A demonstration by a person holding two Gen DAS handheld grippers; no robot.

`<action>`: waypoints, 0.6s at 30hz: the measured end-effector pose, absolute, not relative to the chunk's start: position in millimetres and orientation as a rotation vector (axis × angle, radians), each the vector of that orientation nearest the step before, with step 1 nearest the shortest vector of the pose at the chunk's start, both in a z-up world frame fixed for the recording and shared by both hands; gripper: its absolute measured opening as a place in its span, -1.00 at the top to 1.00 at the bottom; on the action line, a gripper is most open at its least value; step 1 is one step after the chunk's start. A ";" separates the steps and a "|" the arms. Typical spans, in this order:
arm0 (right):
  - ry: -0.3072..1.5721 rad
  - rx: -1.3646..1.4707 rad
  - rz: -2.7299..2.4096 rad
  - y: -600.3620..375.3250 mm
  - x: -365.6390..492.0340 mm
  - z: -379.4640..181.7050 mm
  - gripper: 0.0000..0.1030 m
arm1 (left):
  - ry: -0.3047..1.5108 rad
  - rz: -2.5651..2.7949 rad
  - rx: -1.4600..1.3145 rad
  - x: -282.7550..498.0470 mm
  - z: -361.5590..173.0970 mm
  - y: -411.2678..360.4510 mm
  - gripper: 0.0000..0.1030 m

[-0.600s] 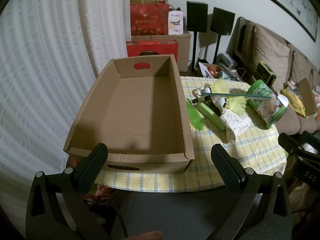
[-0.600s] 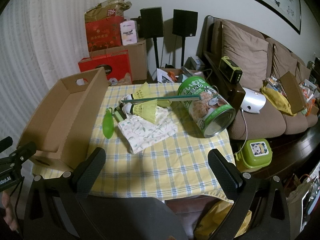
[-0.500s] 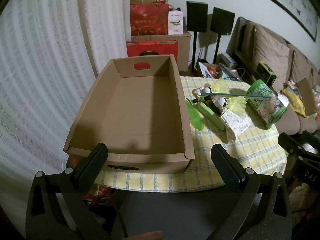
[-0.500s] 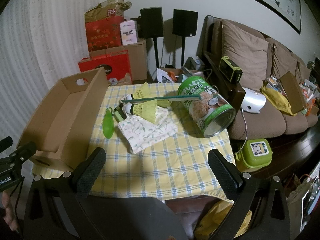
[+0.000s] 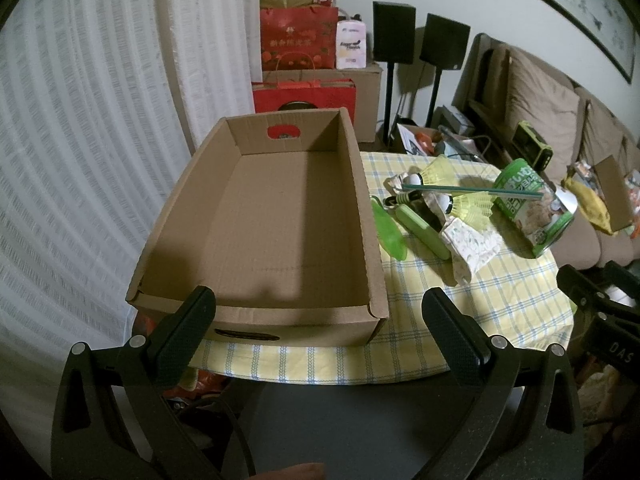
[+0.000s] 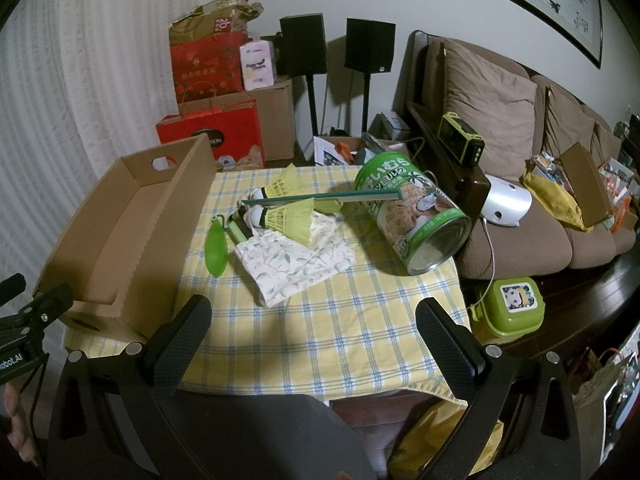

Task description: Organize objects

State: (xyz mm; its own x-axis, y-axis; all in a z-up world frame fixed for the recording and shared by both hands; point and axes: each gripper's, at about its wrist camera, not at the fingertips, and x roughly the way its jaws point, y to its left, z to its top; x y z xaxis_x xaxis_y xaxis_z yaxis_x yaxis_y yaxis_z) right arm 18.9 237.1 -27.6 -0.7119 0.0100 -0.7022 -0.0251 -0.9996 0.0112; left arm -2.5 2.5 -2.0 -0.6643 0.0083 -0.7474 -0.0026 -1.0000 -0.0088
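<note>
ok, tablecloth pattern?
The tablecloth is a pale yellow and white check with thin blue lines. It shows best in the right wrist view.

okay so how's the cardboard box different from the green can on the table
The cardboard box is plain brown; the green can has a printed label and a shiny metal end. The box is rectangular and sits flat with its open top up; the can is round and lies on its side. The box is much the bigger. The box is empty; the can's contents cannot be seen. Both rest on the checked tablecloth.
</note>
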 end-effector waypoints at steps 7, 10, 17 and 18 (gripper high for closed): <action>0.030 -1.188 2.889 237.2 18.6 -27.8 -1.00 | -0.013 2.860 -1.282 -1.1 -1.3 2.9 -1.00; 0.029 -1.189 2.891 237.4 18.9 -27.5 -1.00 | -0.012 2.859 -1.282 -0.3 -0.7 2.8 -1.00; 0.028 -1.188 2.889 238.3 18.6 -27.5 -1.00 | -0.005 2.856 -1.287 0.6 -6.9 8.0 -1.00; 0.028 -1.187 2.890 238.5 18.5 -27.5 -1.00 | -0.003 2.856 -1.288 0.7 -7.2 8.7 -1.00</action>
State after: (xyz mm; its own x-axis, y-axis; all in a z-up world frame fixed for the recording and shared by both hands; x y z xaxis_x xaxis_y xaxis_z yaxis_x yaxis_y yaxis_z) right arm 18.5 238.5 -27.5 -0.7112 0.0092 -0.7029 -0.0228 -0.9997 0.0100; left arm 0.7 8.7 -7.2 -0.6619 0.0087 -0.7496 -0.0071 -1.0000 -0.0053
